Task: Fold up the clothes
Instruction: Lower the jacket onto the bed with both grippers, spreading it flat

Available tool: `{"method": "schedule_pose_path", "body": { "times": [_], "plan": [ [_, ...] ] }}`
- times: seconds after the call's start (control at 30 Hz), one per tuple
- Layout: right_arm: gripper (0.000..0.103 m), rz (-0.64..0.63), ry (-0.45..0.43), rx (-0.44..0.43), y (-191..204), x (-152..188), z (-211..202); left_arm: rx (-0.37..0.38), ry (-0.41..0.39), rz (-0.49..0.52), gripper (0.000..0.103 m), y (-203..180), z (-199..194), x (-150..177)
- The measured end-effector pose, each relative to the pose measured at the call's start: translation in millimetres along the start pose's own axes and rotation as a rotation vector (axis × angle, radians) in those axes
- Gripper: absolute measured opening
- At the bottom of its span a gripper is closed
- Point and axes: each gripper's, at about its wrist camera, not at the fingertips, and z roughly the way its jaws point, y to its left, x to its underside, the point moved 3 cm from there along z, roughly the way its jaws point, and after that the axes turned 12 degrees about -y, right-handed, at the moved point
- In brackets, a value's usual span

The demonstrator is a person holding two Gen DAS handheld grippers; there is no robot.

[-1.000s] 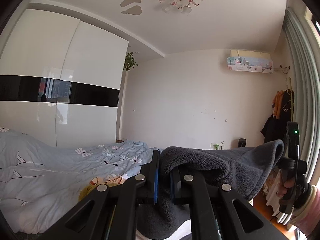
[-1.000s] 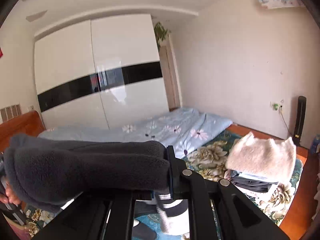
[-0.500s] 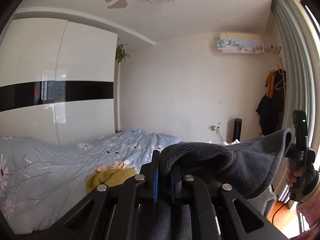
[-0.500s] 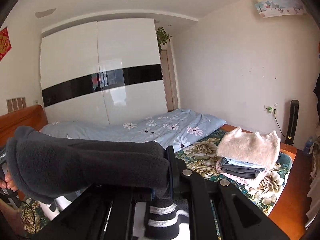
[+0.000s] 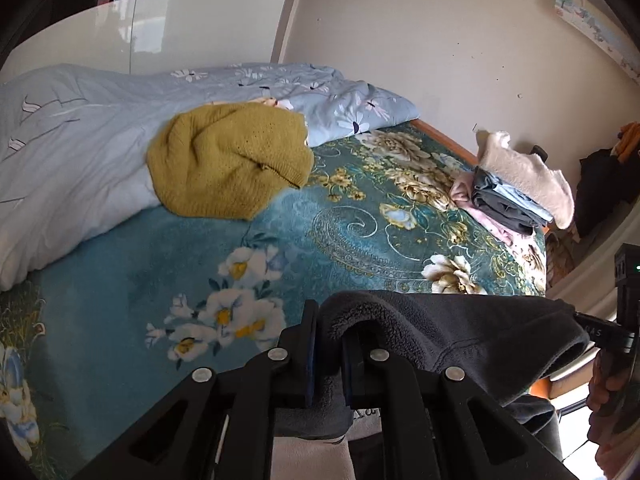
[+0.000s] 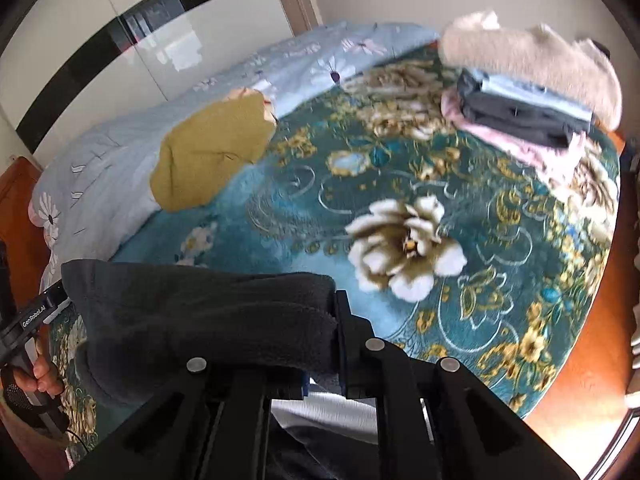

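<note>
A dark grey fleece garment (image 5: 460, 332) hangs stretched between both grippers above the teal flowered bedspread (image 5: 280, 232). My left gripper (image 5: 328, 344) is shut on one end of its top edge. My right gripper (image 6: 324, 340) is shut on the other end of the fleece (image 6: 200, 312). Each view shows the other handle at its edge, held in a hand (image 6: 44, 372). Both grippers point steeply down at the bed. The garment's lower part is hidden below the frames.
A mustard knitted sweater (image 5: 228, 168) lies crumpled against a pale blue quilt (image 5: 80, 140) at the bed's left. A stack of folded clothes (image 5: 516, 188) topped by a cream fluffy piece sits at the far right corner. The wooden bed edge (image 6: 576, 380) runs on the right.
Both grippers dropped and tipped downward with the fleece still gripped. The views swung from the walls, wardrobe and ceiling onto the bed surface.
</note>
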Motion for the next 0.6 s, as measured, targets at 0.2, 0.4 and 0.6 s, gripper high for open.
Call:
{"method": "schedule_pose_path", "body": {
  "times": [0.2, 0.4, 0.6],
  "plan": [
    [0.011, 0.100, 0.071, -0.008, -20, -20, 45, -0.029, 0.049, 0.022, 0.011, 12, 75, -38],
    [0.011, 0.066, 0.141, 0.027, -36, -61, 107, -0.079, 0.198, -0.118, 0.010, 46, 175, -48],
    [0.011, 0.067, 0.275, 0.070, -55, -49, 180, -0.147, 0.347, -0.145, 0.010, 64, 246, -13]
  ]
}}
